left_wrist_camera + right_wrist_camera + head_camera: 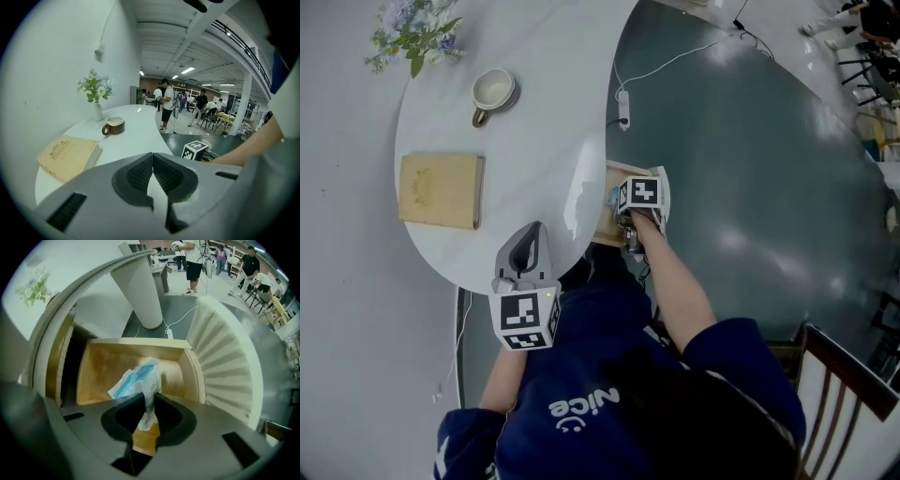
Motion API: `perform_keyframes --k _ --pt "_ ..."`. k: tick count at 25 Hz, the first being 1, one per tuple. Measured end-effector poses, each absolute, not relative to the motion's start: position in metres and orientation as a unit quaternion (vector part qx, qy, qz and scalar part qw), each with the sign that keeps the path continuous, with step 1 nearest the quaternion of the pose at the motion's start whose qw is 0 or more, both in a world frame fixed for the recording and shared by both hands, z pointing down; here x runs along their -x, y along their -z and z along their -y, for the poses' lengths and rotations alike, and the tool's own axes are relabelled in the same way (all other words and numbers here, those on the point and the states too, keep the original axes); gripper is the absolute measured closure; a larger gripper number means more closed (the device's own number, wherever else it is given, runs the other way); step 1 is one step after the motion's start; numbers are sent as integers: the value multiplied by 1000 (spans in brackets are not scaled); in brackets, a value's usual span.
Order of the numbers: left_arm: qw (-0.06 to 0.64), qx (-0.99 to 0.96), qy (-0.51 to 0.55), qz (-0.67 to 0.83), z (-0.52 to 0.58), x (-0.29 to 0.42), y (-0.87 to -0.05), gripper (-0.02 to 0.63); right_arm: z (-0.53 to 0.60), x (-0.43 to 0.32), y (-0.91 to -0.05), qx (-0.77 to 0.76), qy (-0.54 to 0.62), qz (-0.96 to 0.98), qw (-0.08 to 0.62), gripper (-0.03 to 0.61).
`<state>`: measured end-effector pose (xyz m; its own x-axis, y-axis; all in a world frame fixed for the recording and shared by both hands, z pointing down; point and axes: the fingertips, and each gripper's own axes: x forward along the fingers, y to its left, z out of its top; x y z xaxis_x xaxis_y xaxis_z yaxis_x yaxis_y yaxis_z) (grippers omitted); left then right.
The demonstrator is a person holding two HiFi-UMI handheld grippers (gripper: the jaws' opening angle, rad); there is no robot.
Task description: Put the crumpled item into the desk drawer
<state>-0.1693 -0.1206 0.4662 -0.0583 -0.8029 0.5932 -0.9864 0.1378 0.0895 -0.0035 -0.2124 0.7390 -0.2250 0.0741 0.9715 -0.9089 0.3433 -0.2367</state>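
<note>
The crumpled item (138, 381), a white and blue wrapper, hangs pinched between the pads of my right gripper (149, 399), which is shut on it. It dangles over the open wooden drawer (108, 363) under the white desk. In the head view the right gripper (636, 217) points steeply down above the drawer (607, 225) at the desk's right edge, and a bit of the wrapper (614, 197) shows beside it. My left gripper (152, 174) is shut with nothing in it; it hovers over the near edge of the desk (534, 141).
On the desk lie a tan book (441, 190), a brown mug (492, 92) and a vase of flowers (414, 36). A power strip and cable (623, 108) lie on the dark floor. A wooden chair (834, 370) stands at the right. People stand far off.
</note>
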Motion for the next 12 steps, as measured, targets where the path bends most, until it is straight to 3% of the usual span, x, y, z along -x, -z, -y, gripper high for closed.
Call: perform_keyframes --k 12 --pt "274 -616 -195 712 125 171 -474 609 200 0 -781 -317 -489 588 560 502"
